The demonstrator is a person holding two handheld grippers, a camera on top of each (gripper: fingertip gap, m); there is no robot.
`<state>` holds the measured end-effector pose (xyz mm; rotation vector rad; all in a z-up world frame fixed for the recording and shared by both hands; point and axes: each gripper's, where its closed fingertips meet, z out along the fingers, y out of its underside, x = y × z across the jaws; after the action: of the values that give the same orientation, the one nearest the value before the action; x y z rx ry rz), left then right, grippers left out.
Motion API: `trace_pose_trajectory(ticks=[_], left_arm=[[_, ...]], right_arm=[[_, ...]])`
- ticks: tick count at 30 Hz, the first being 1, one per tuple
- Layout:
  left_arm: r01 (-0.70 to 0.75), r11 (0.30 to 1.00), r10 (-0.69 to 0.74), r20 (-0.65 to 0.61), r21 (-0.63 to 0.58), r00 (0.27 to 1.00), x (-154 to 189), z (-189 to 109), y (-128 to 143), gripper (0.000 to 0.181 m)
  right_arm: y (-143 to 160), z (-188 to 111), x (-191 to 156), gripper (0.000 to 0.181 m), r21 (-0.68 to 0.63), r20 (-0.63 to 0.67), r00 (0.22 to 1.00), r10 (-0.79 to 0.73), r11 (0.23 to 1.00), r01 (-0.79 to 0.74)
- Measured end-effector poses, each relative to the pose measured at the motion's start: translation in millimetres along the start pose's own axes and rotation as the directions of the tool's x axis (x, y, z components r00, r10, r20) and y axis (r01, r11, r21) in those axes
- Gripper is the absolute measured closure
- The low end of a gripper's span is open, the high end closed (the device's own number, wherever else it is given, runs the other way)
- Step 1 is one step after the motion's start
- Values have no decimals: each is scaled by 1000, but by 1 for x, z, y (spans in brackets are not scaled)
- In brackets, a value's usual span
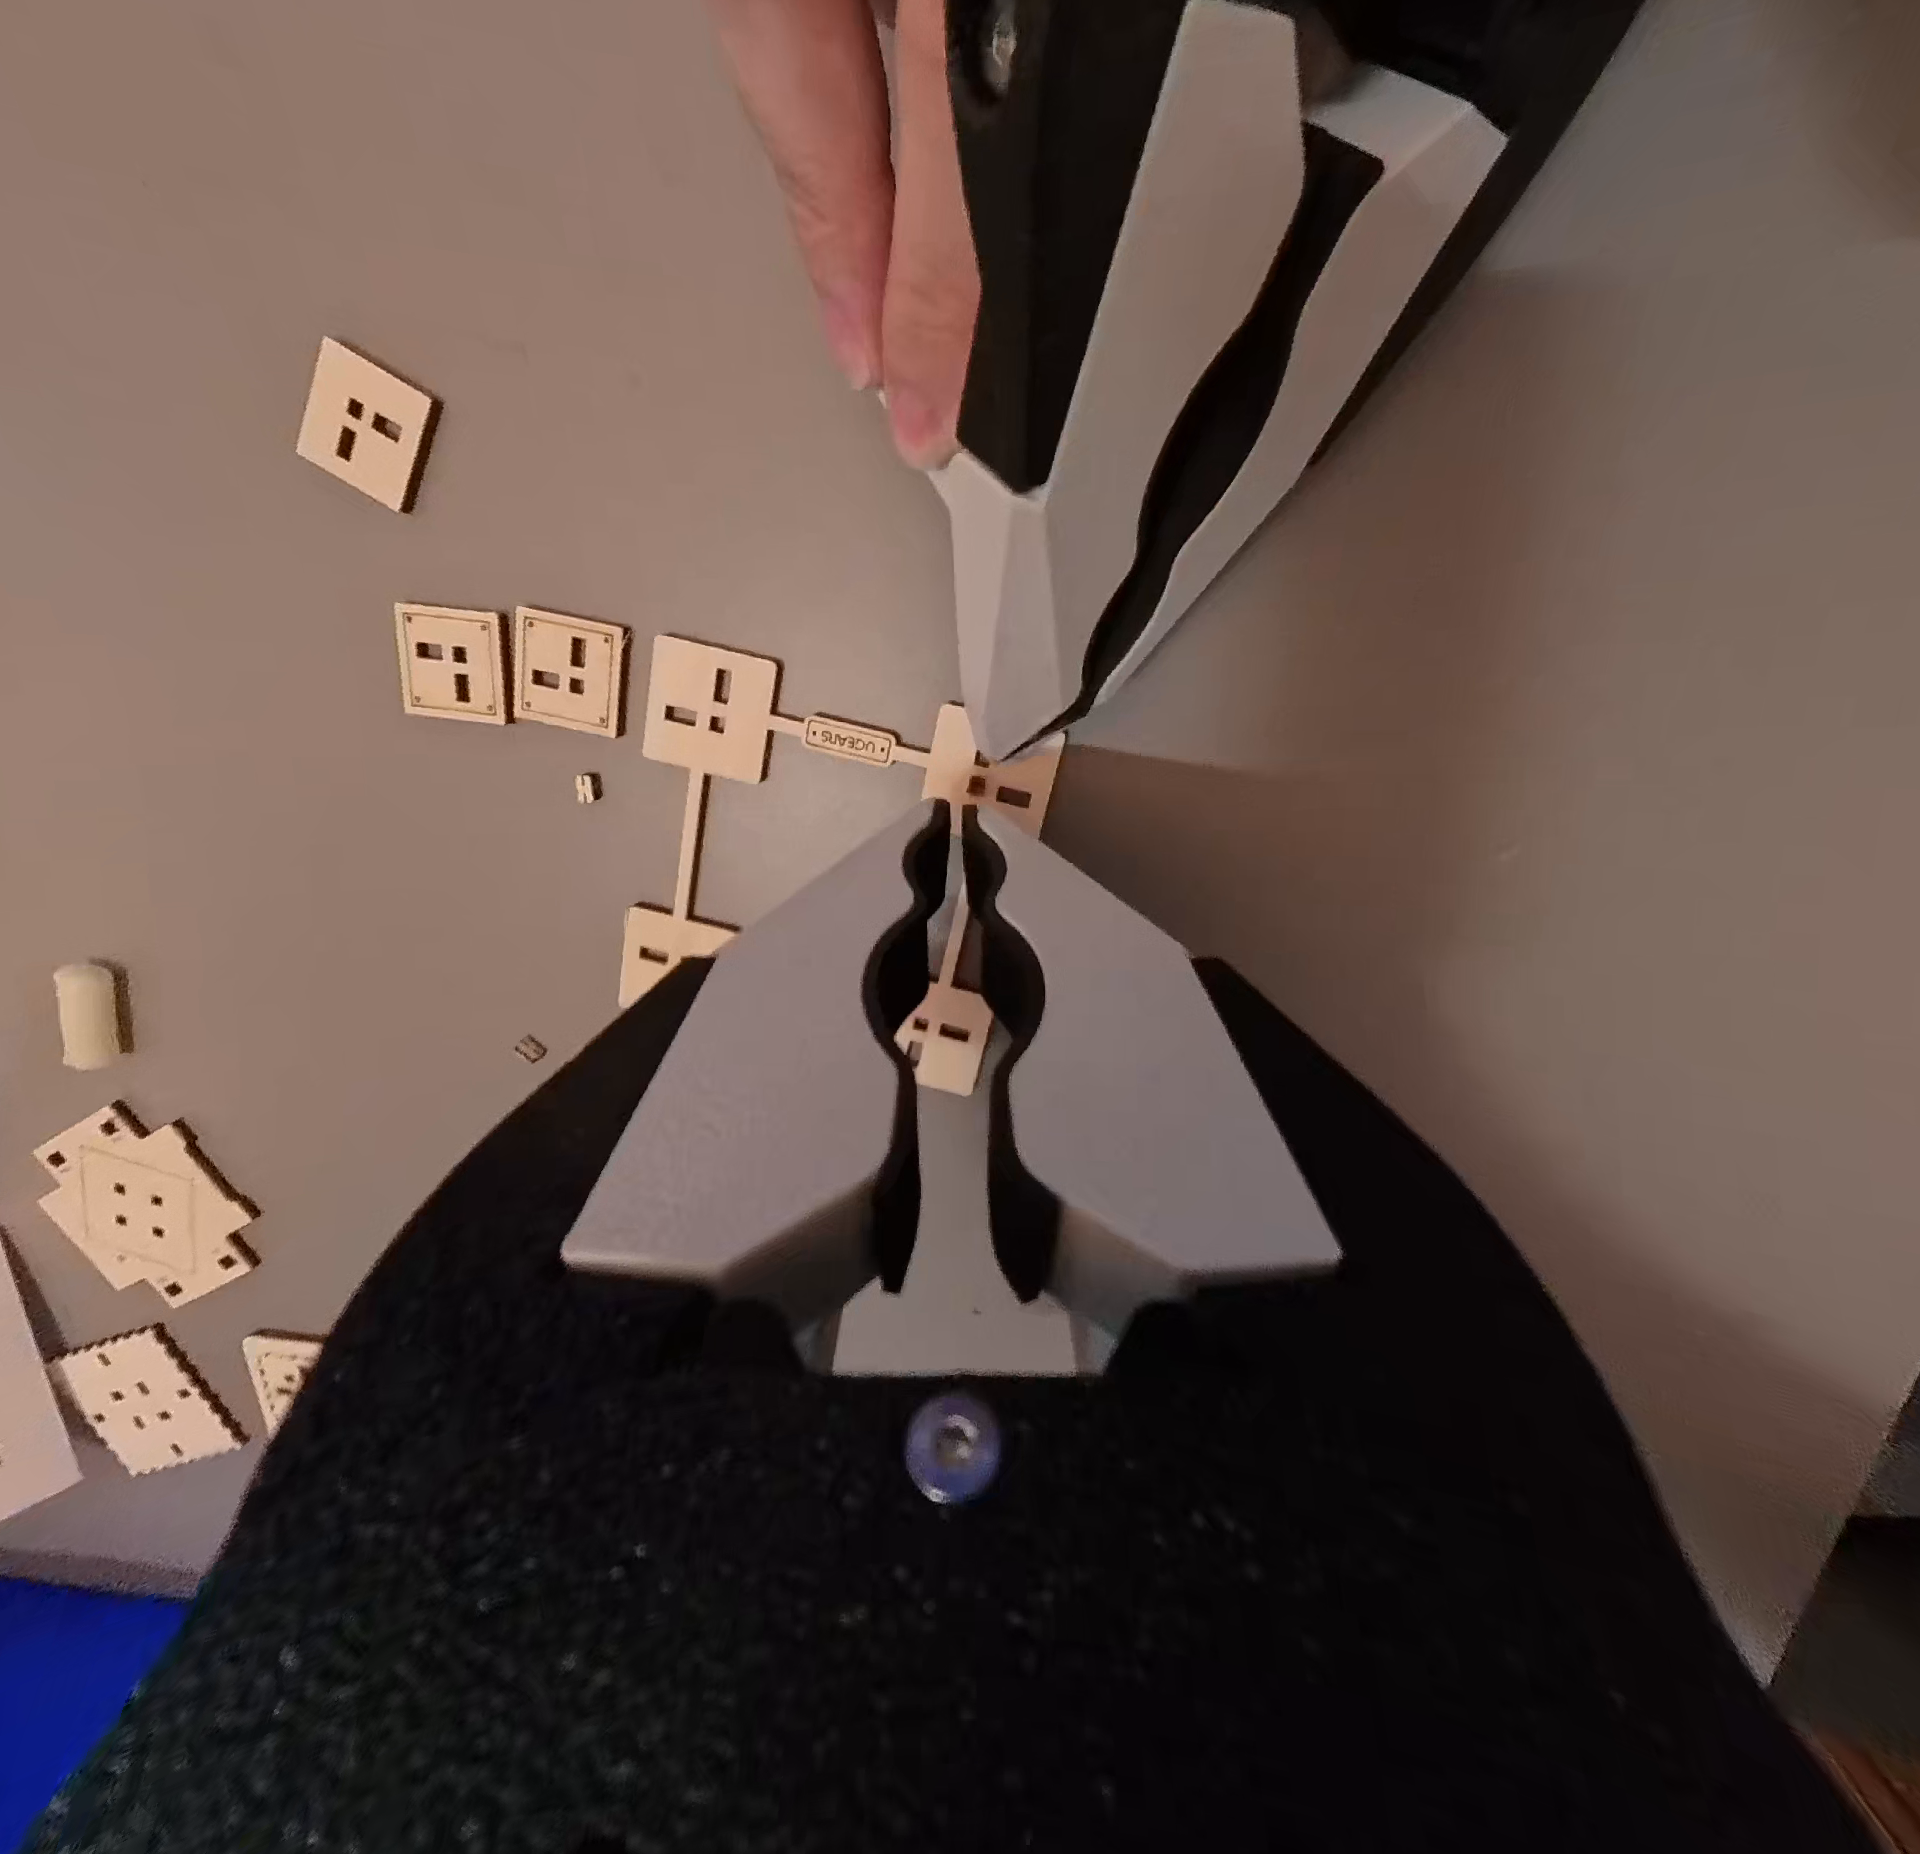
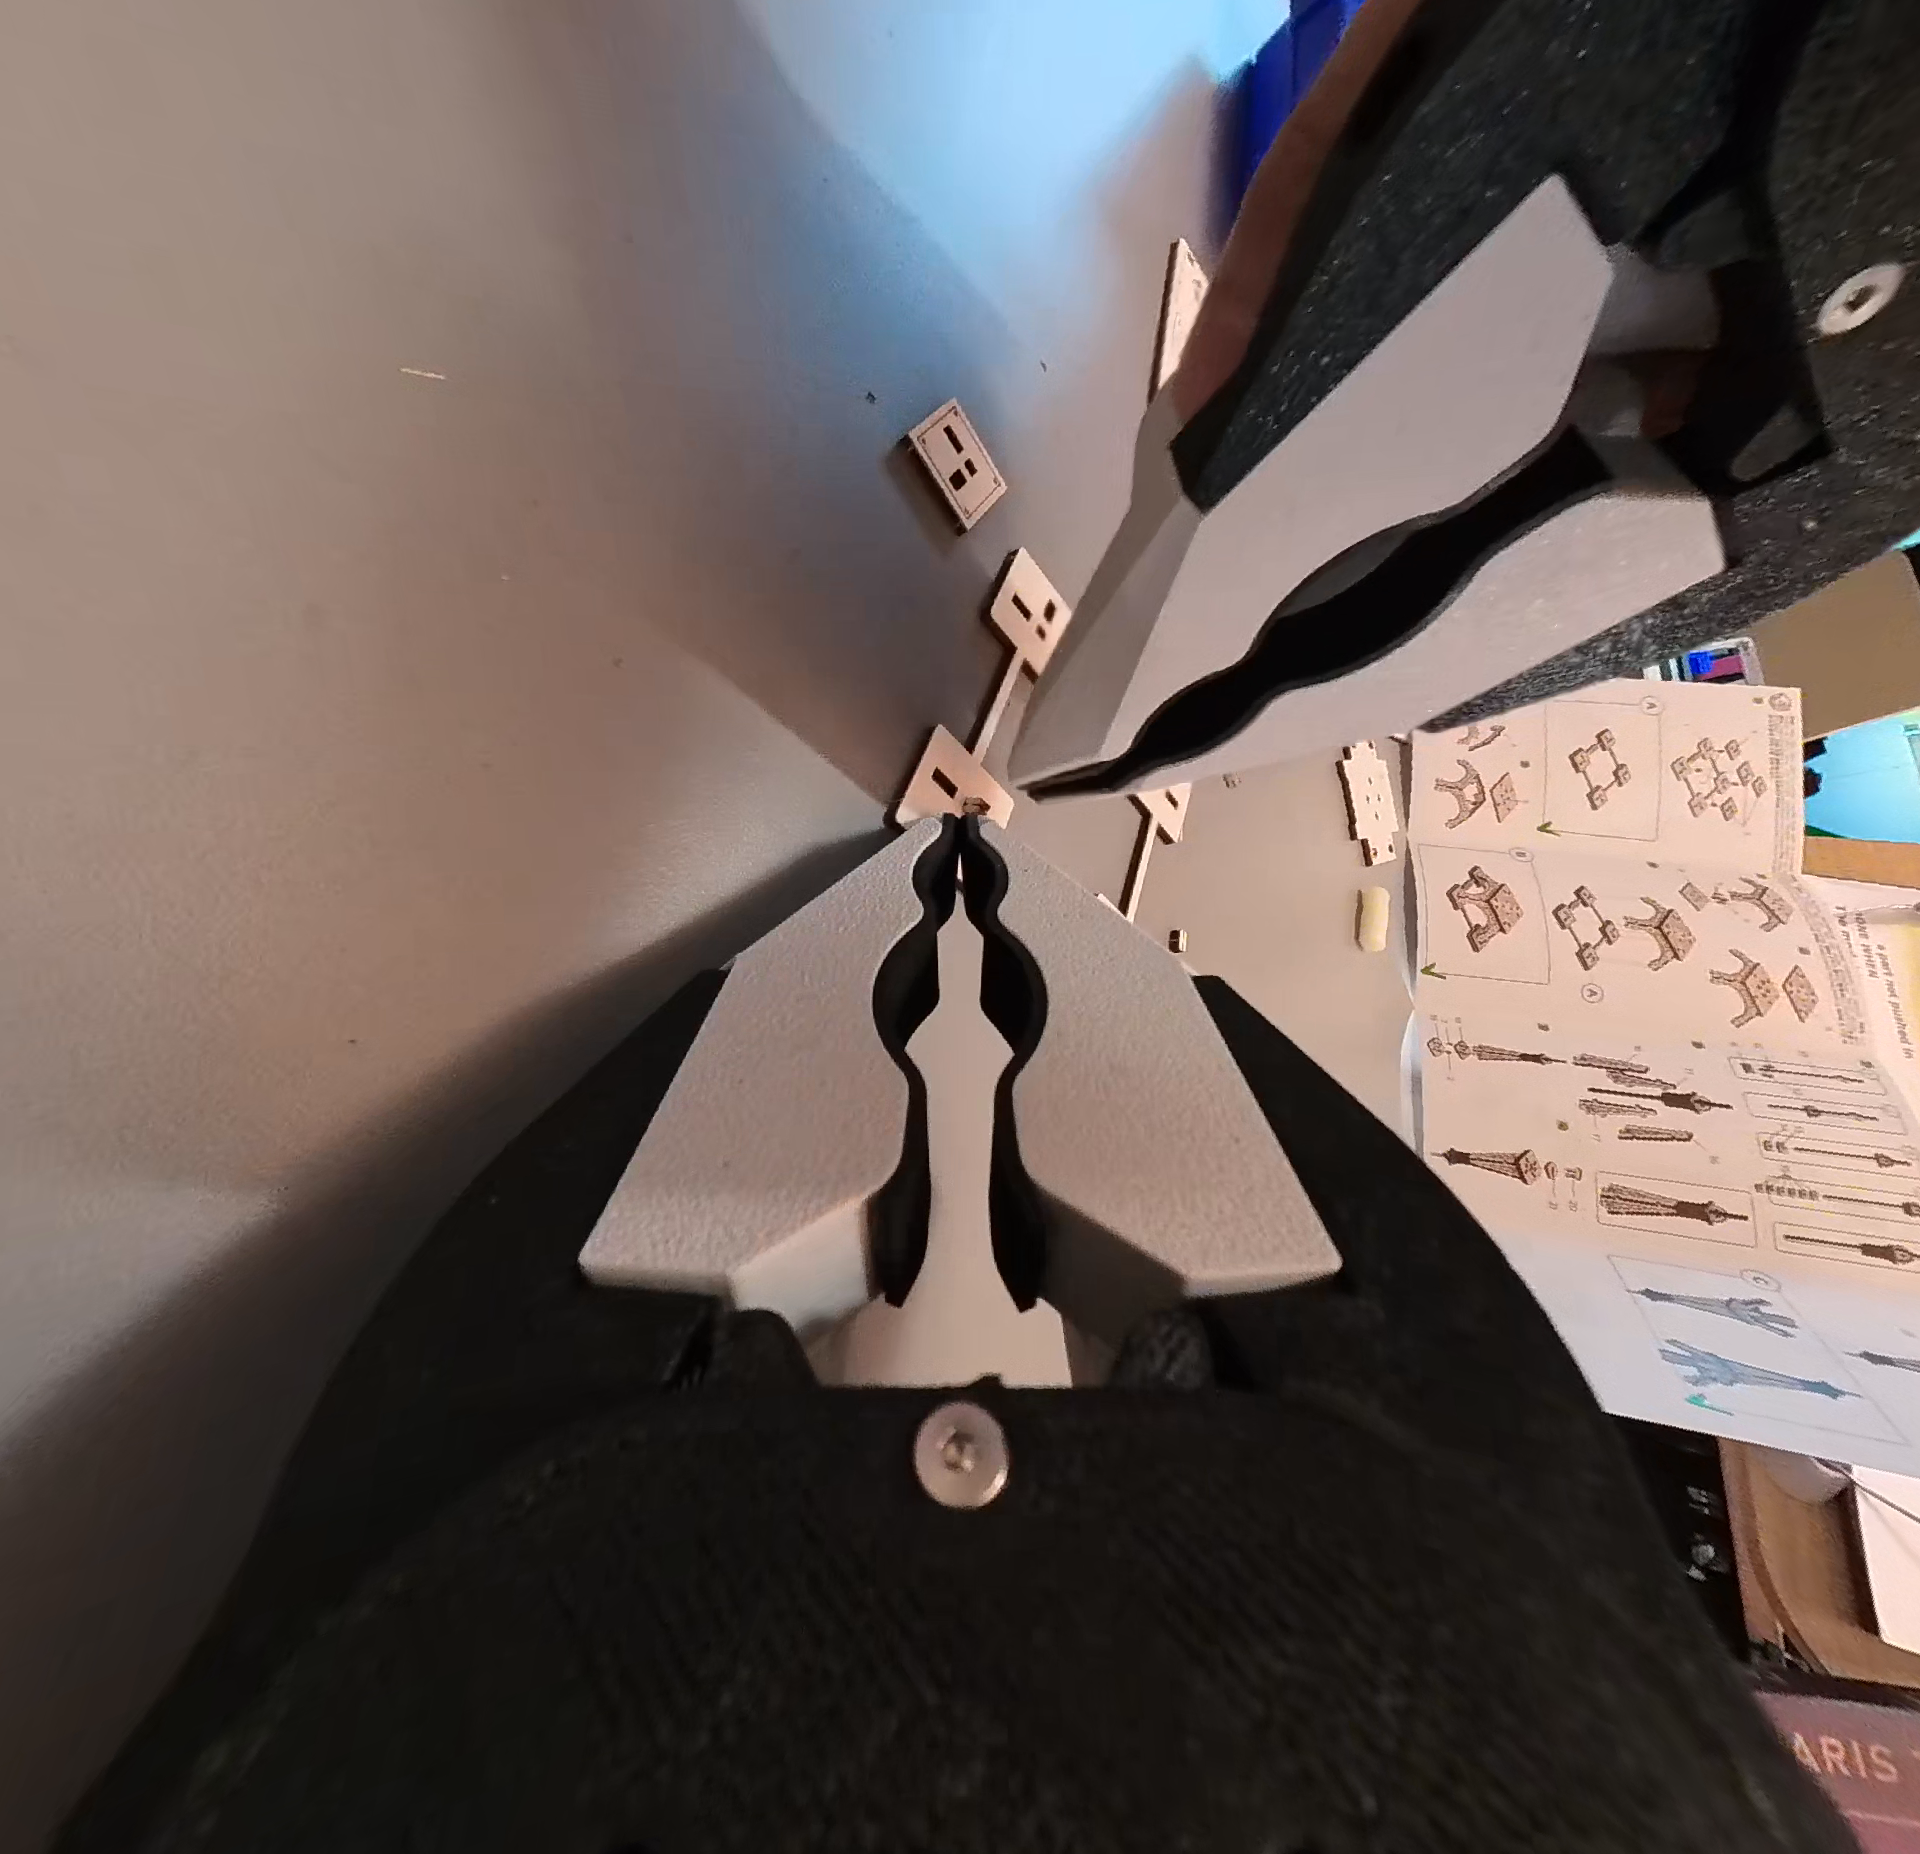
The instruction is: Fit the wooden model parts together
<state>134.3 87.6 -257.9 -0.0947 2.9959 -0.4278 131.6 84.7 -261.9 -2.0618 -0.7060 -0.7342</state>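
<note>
Both tongs — left [image 1: 954,817] & right [image 2: 958,830] — pinched tight on wooden frame's corner sq. [image 1: 992,781], above grey table [image 1: 416,194]

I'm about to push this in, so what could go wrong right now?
Risk one: the thin wooden frame of linked square plates is gripped by the left gripper on a narrow strip; pressing or twisting could snap it.

Risk two: the right gripper pinches a tiny wooden peg at a slot; it could slip out and get lost.

Risk three: both grippers' tips nearly meet and could collide.
</note>
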Motion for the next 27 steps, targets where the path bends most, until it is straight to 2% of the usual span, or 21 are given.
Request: trace_pose_trajectory(ticks=[10, 20, 24, 27], left_arm=[[-36, 999, 37, -42, 19, 998, 5, 5, -4, 181], [-61, 998, 61, -19, 6, 998, 1, 7, 2, 181], [-50, 997, 52, -38, 59, 998, 3, 5, -5, 181], [-47, 998, 48, -15, 32, 999, -1, -1, -2, 181]], right_arm=[[1, -3, 0, 181, 0, 0, 1000, 2, 1000, -2], [2, -5, 0, 181, 0, 1, 1000, 3, 1000, -3], [2, -6, 0, 181, 0, 2, 1000, 2, 1000, -2], [2, -7, 0, 181, 1, 2, 1000, 5, 1000, -5]])
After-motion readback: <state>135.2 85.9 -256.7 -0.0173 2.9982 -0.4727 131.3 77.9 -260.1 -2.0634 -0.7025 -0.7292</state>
